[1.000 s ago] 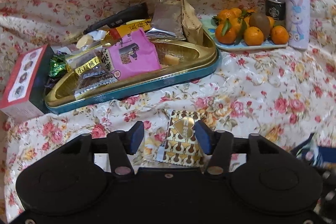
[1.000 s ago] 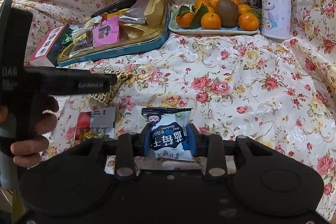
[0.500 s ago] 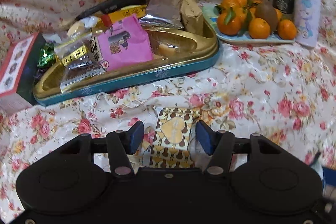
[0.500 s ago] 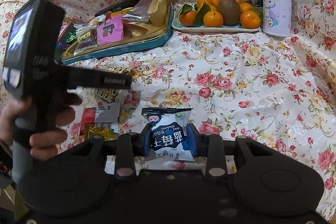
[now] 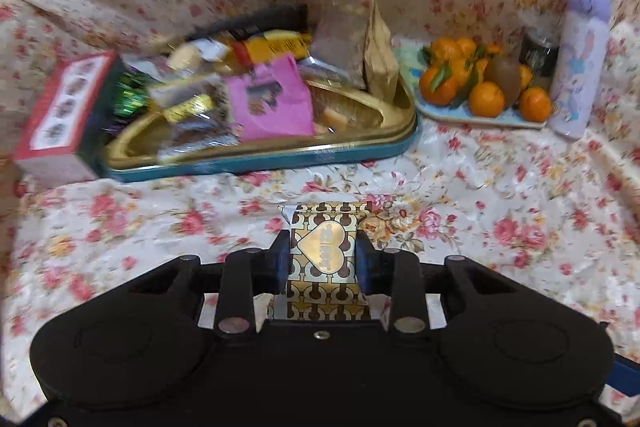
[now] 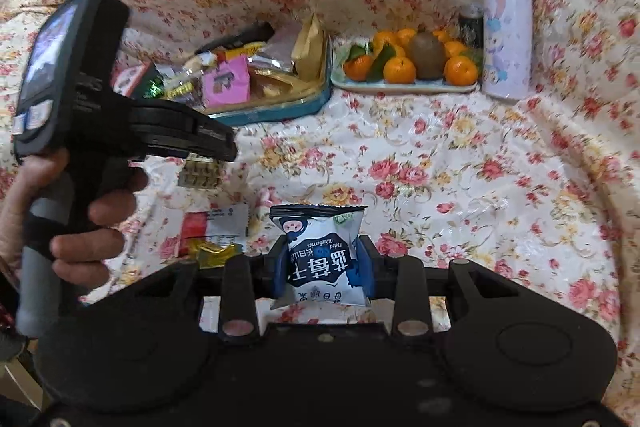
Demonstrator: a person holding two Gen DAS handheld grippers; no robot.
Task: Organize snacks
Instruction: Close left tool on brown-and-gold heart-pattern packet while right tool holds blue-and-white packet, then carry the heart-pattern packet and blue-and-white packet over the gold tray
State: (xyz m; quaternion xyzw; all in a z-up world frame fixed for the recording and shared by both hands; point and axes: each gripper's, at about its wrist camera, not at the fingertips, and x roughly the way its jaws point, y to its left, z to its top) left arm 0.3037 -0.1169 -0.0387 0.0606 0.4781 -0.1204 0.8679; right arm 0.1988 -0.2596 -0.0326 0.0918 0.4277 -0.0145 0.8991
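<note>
I am closing my left gripper [image 5: 322, 259] on the gold heart packet [image 5: 323, 251] just above the surface [image 5: 500, 187]; my right gripper [image 6: 323, 263] is gripping the blueberry pouch [image 6: 318, 251]. Both are looking light, crinkly, slippery, so I am pinching mid-body. The tin tray [image 5: 280, 157], already crowded, is waiting ahead across open cloth.
</note>
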